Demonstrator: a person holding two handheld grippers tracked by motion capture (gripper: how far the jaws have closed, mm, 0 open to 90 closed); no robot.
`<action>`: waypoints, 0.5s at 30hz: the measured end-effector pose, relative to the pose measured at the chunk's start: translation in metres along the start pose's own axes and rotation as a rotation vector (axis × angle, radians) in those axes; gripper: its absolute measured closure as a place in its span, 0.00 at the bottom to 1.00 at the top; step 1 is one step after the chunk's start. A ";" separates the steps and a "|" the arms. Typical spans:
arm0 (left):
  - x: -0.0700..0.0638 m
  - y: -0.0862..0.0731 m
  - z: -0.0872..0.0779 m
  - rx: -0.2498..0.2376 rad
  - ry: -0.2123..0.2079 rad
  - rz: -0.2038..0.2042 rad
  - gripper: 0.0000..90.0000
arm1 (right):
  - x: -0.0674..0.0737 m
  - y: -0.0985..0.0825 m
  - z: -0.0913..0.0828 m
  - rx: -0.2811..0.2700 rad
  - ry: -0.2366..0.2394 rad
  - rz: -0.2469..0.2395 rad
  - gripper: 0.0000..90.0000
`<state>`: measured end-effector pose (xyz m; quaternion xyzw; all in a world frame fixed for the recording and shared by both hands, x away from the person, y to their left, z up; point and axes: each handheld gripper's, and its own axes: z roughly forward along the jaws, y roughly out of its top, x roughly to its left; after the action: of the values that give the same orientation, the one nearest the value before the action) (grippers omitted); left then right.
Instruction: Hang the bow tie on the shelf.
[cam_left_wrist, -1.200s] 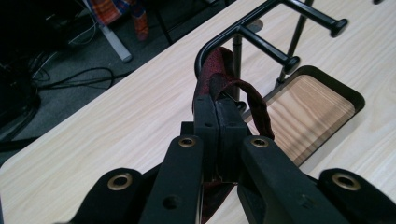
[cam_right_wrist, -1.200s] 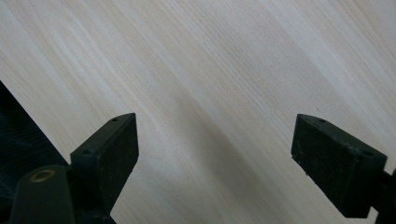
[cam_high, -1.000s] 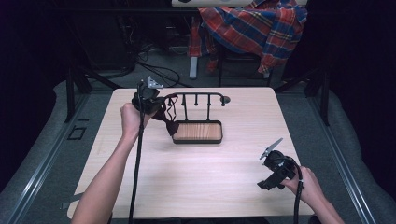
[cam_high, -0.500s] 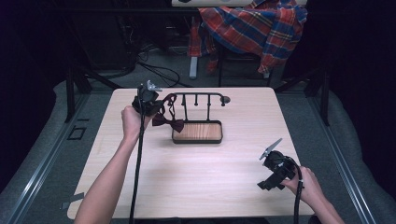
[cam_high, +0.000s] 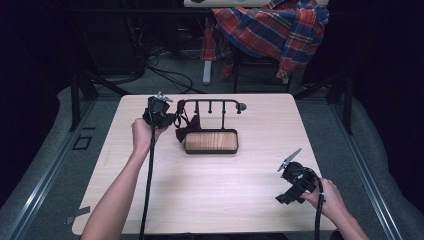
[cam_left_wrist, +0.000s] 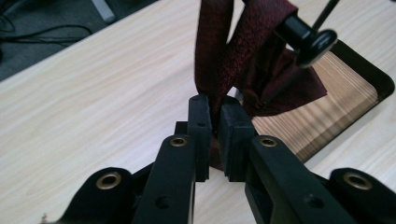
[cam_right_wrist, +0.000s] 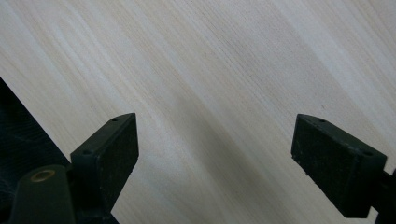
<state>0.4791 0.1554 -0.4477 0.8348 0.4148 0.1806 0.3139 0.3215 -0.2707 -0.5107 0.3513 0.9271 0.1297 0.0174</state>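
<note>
Between the pads of the left claw (cam_left_wrist: 212, 105): the dark red strap of a bow tie (cam_left_wrist: 243, 51), pinched thin, with only a narrow slit left. Has just been easing open a touch, yet grips the fabric for now. Sits lower than a second ago, down beside the rack instead of level with its rod, and draws the strap taut downward.

Just above and beyond this claw: the strap looped over the knobbed end (cam_left_wrist: 310, 41) of the black hanger rack (cam_high: 210, 101). Behind the strap, the bow itself, dangling over the nearest corner of the rack's wooden base (cam_left_wrist: 327, 116).

Points, by the look of it, to a hanging nearly done: tie borne by the rod, release only begun. Calls next, most likely, for wider jaws and a straight pull back, without dragging the strap off the knob.

Well apart from rack and tie, toward the person's right corner of the bench (cam_high: 225, 195): the right claw (cam_right_wrist: 215, 144), spread wide, holding nothing, aimed at bare wood. Keeps its place of a second ago.

Farthest from both claws, past the bench's far edge: a red-and-blue plaid shirt (cam_high: 275, 30) draped over a chair.

No brand, label or writing legible anywhere.
</note>
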 end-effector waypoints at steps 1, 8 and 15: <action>-0.001 0.000 0.001 0.003 0.000 0.000 0.92 | 0.000 0.000 0.000 0.000 0.000 0.000 0.16; -0.002 0.000 0.002 0.002 -0.008 -0.016 0.74 | 0.000 0.000 0.000 0.004 -0.004 -0.005 0.16; 0.002 -0.004 -0.010 -0.028 -0.041 -0.043 0.47 | -0.001 0.000 -0.001 -0.001 -0.006 -0.006 0.16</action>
<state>0.4725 0.1623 -0.4427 0.8248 0.4235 0.1622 0.3378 0.3222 -0.2715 -0.5099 0.3488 0.9280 0.1292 0.0209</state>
